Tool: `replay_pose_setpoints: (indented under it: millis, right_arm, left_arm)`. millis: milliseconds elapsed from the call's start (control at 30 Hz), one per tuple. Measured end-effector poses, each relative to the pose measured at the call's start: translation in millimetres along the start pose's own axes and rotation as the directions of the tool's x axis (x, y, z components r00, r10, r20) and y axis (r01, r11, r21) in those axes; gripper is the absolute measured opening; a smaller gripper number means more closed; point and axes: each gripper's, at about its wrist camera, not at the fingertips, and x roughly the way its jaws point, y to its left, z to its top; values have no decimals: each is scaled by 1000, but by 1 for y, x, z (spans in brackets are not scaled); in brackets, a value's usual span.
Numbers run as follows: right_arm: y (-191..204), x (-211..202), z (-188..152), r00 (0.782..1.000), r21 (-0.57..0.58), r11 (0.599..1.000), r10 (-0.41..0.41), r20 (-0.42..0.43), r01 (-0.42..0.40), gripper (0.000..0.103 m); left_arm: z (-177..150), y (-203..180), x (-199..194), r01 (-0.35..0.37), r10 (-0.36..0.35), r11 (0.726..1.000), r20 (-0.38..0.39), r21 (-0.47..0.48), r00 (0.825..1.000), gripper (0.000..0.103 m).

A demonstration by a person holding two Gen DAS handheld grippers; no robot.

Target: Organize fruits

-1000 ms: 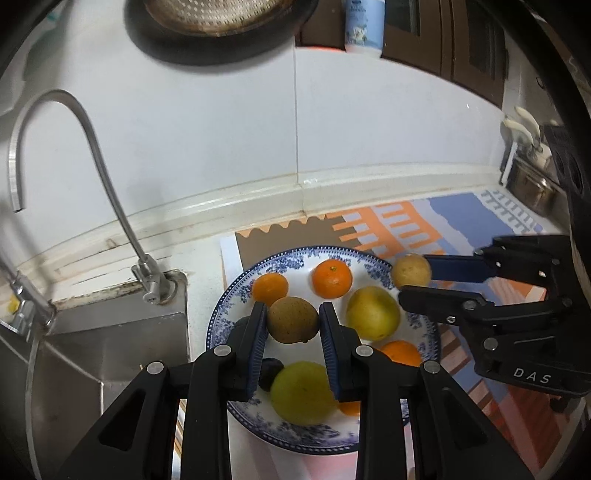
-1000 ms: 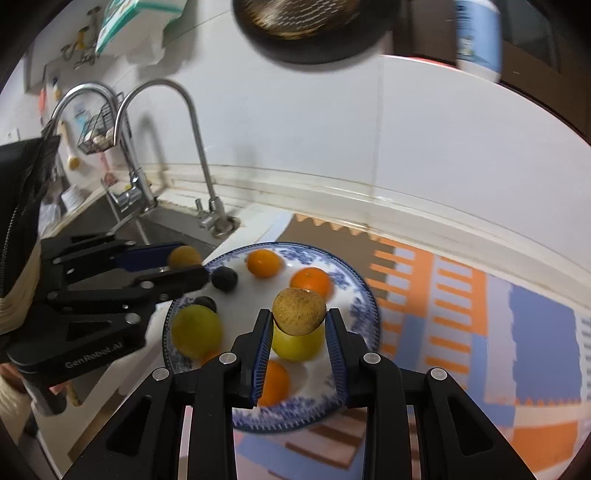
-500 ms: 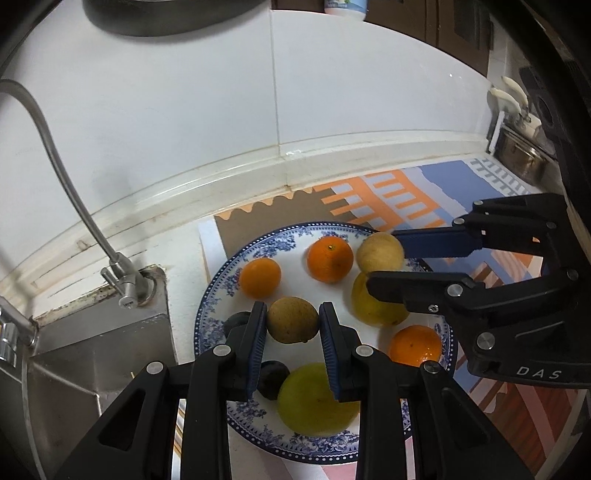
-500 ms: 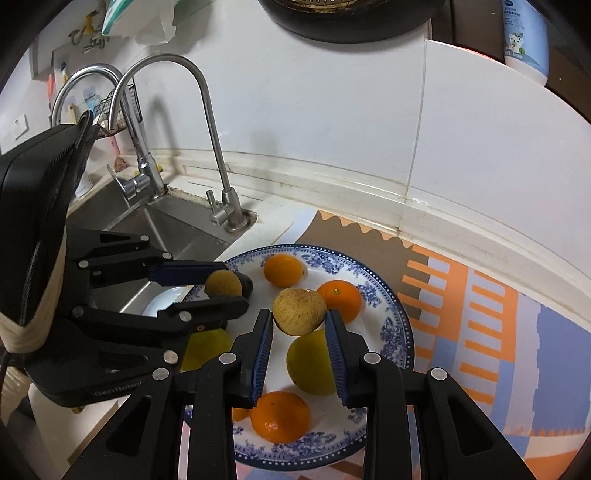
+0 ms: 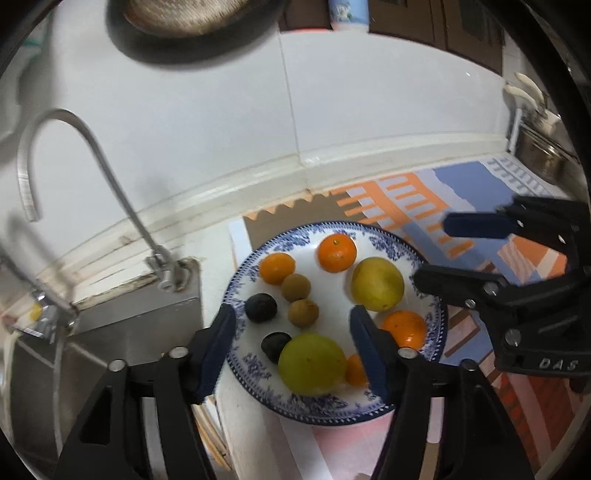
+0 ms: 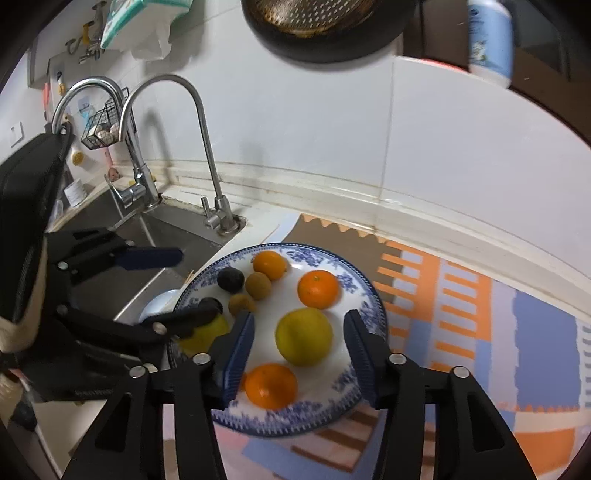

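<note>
A blue-and-white plate (image 5: 436, 325) (image 6: 369, 295) holds several fruits. Two small brown fruits (image 5: 296, 287) (image 5: 303, 313) lie side by side on its left part, next to an orange (image 5: 277, 268) and two dark fruits (image 5: 260, 308). They also show in the right wrist view (image 6: 258, 285) (image 6: 241, 304). Two yellow-green fruits (image 5: 376, 283) (image 5: 312, 364) and more oranges (image 5: 337, 252) lie on it too. My left gripper (image 5: 291, 347) is open and empty above the plate's near side. My right gripper (image 6: 297, 350) is open and empty above a yellow-green fruit (image 6: 303, 336).
A steel sink (image 6: 122, 229) with curved taps (image 6: 199, 110) lies left of the plate. A patterned orange-and-blue mat (image 6: 480, 314) covers the counter to the right. A white tiled wall stands behind. A dark colander (image 6: 321, 26) hangs above.
Both grippers have opened and let go of their brown fruits, which now lie on the plate. Both grippers have drawn back and up from the plate.
</note>
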Motion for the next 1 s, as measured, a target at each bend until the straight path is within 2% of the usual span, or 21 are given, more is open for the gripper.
replay_pose_setpoints:
  millis: [67, 167, 300, 533, 800, 1000]
  right_arm:
    - [-3, -12, -6, 1000, 17, 1000, -14, 10, 14, 57]
    - [-9, -32, -16, 999, 56, 998, -32, 26, 30, 64]
    - [-18, -66, -31, 995, 99, 992, -83, 60, 77, 75]
    - [-25, -133, -63, 977, 155, 976, -174, 121, 154, 88]
    - [-25, -200, -100, 952, 187, 955, -262, 158, 231, 93]
    - [-22, -241, -124, 944, 208, 948, -279, 174, 242, 93]
  left_arm:
    - [0, -5, -14, -27, 28, 999, 26, -19, 999, 70]
    - [-1, -15, -37, -75, 78, 996, 65, -55, 995, 83]
    - [-6, -33, -69, -113, 122, 990, 116, -81, 986, 91]
    - [-22, -66, -121, -123, 148, 982, 178, -145, 973, 100]
    - [-44, -105, -167, -116, 155, 977, 222, -179, 963, 103]
    - [-57, -131, -199, -93, 135, 981, 249, -171, 959, 103]
